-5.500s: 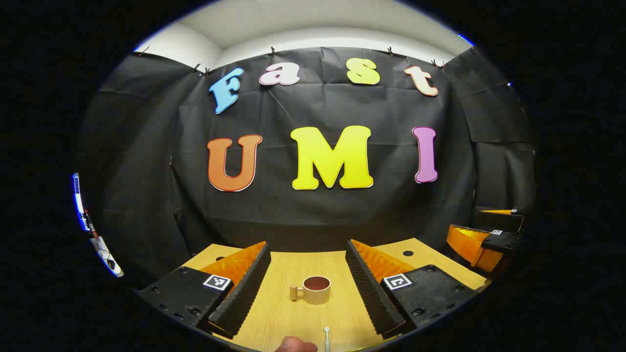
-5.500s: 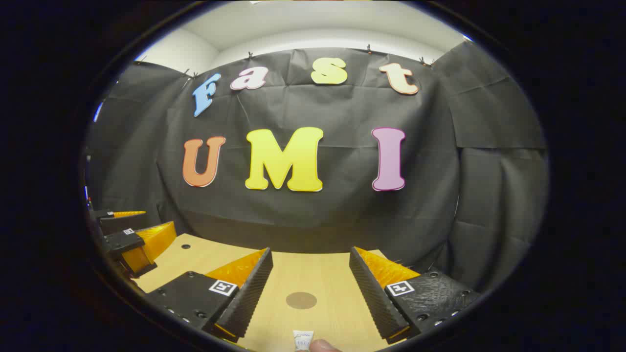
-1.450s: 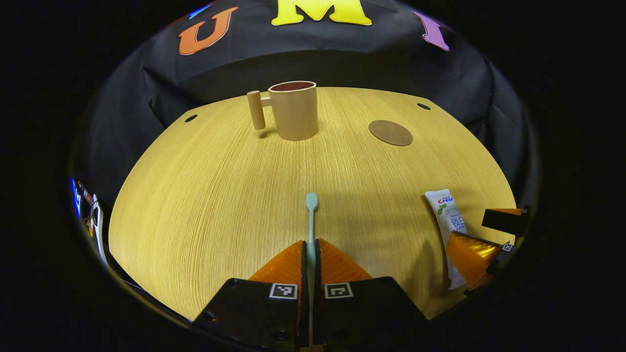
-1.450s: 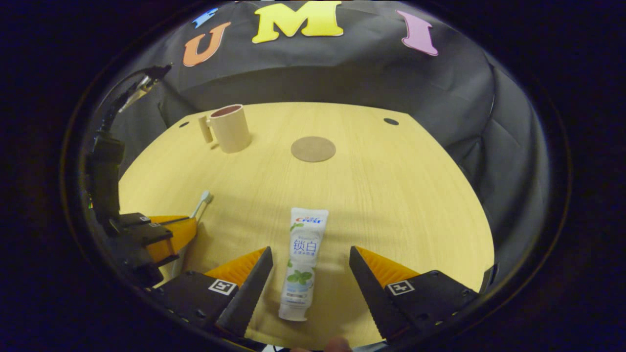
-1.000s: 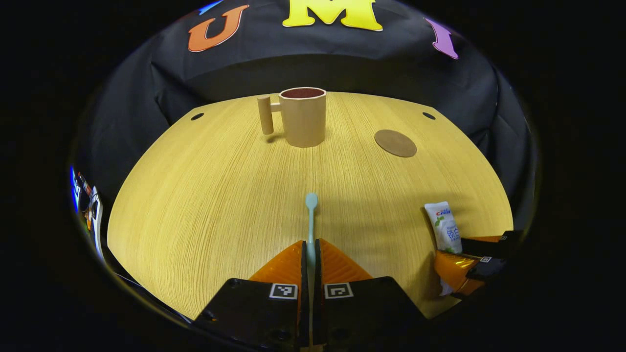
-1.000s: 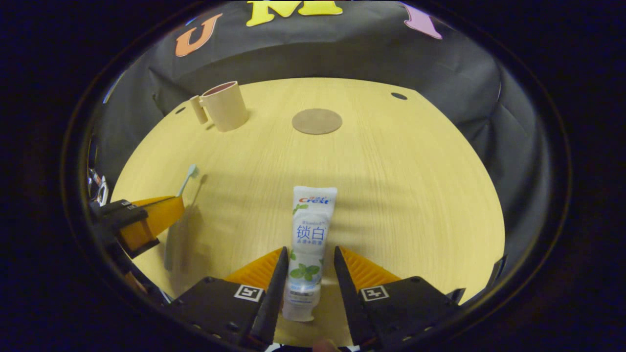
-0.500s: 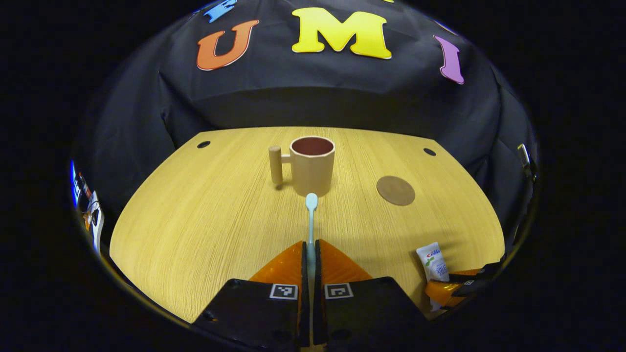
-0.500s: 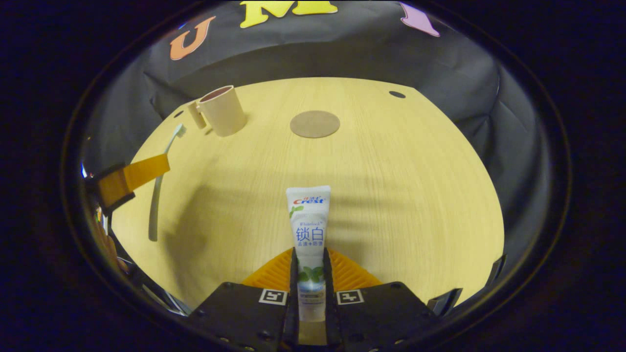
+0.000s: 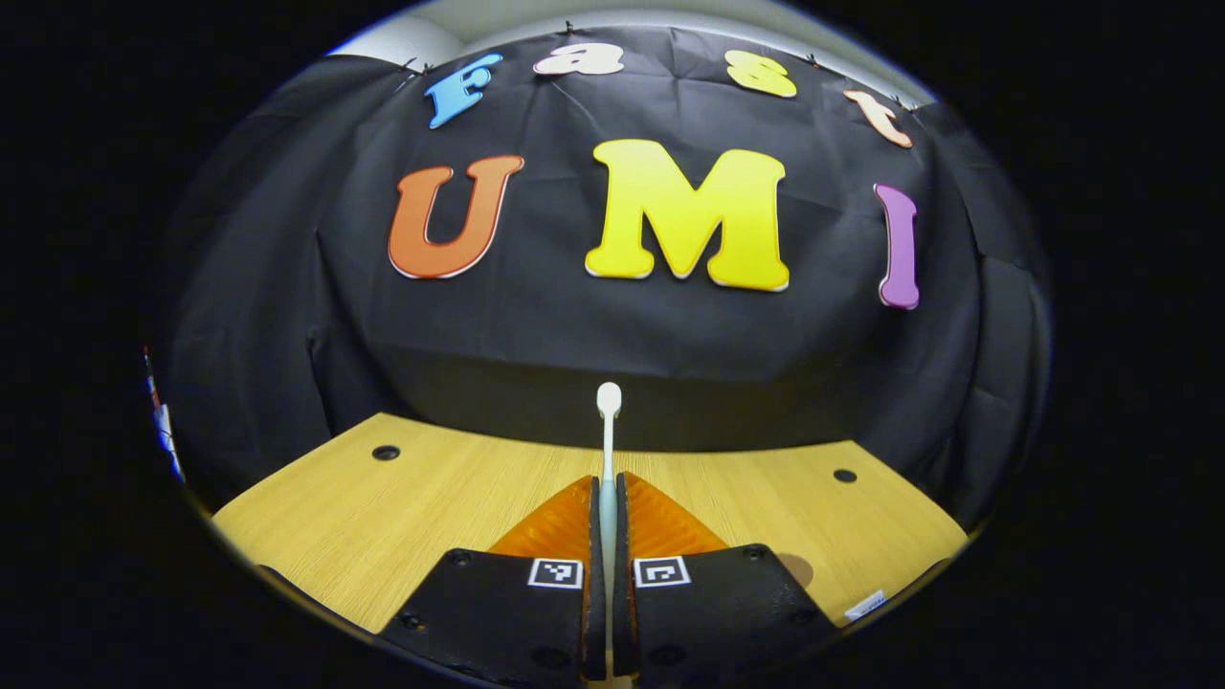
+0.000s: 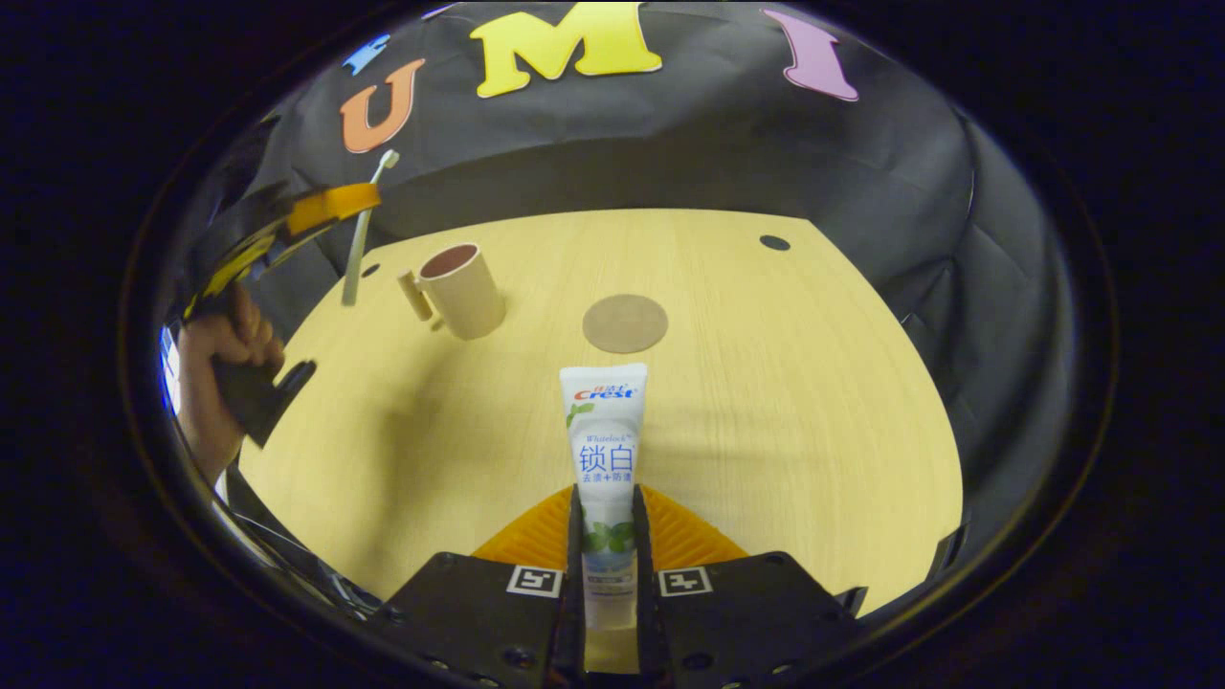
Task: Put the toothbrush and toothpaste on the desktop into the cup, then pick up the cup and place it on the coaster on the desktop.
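- Holding both of the task's small things off the counter [image 10: 785, 383] at this moment: the toothbrush [image 9: 608, 435] is pinched in the left gripper [image 9: 607, 517], the toothpaste [image 10: 603, 450] in the right gripper [image 10: 605, 536].
- Left fingers [image 9: 560, 522] stand nearly together with only the thin handle between them; the brush head points forward and up, against the booth wall. In the right gripper view we see the same toothbrush [image 10: 361, 230] carried high, above and to the left of the cup [image 10: 464, 287], the left gripper [image 10: 316, 212] tilted.
- We judge the handle is gripped low so the long free end can lead into the cup's mouth.
- Right fingers [image 10: 660, 522] are narrow, pressed on the lower part of the tube near its cap end; the flat sealed end sticks forward over the counter, roughly toward the coaster [image 10: 625, 322].
- The cup stands upright on the counter, handle toward the left, mouth open; nothing shows above its rim. It sits left of the coaster and apart from it, so it is not on the coaster now.
- The coaster lies flat, a round brown disc, bare on top.
- We read the work as carrying both things toward the cup; the toothbrush is the nearer of the two.
- A hand [image 10: 225, 349] grips the left tool's handle at the left edge of the right gripper view.
- Counter is pale wood grain, with small dark holes [image 9: 386, 452] near its far corners; black cloth hangs behind and at the sides.
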A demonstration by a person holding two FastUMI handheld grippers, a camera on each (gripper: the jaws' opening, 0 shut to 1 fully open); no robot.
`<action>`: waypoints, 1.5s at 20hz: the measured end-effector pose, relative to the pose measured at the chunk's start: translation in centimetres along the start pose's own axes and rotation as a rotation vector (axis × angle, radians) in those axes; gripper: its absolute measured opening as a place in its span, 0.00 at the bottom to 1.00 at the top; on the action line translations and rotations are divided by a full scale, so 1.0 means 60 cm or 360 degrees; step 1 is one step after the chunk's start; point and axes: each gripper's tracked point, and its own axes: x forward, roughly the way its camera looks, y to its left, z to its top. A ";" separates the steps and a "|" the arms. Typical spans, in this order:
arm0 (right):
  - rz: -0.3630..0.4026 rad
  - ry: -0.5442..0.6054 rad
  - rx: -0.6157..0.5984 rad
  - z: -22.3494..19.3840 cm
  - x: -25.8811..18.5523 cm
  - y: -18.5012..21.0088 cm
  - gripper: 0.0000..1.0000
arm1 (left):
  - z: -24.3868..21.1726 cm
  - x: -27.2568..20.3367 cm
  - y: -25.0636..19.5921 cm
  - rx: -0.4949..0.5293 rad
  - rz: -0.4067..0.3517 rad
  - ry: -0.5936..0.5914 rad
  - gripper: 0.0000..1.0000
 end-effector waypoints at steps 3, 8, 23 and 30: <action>0.0005 -0.0013 0.0008 0.003 -0.008 0.004 0.22 | 0.037 0.056 -0.008 -0.0015 -0.0050 -0.0182 0.06; 0.0025 0.0032 0.0095 -0.009 0.002 0.016 0.22 | 0.029 0.116 -0.036 -0.0072 -0.0135 -0.0304 0.05; -0.0006 0.0007 0.0100 0.007 0.027 0.001 0.22 | -0.087 0.127 -0.035 -0.0082 -0.0128 -0.0102 0.14; 0.0042 -0.0056 0.0080 0.017 0.019 0.011 0.19 | -0.078 0.106 -0.026 -0.0007 -0.0099 -0.0063 0.81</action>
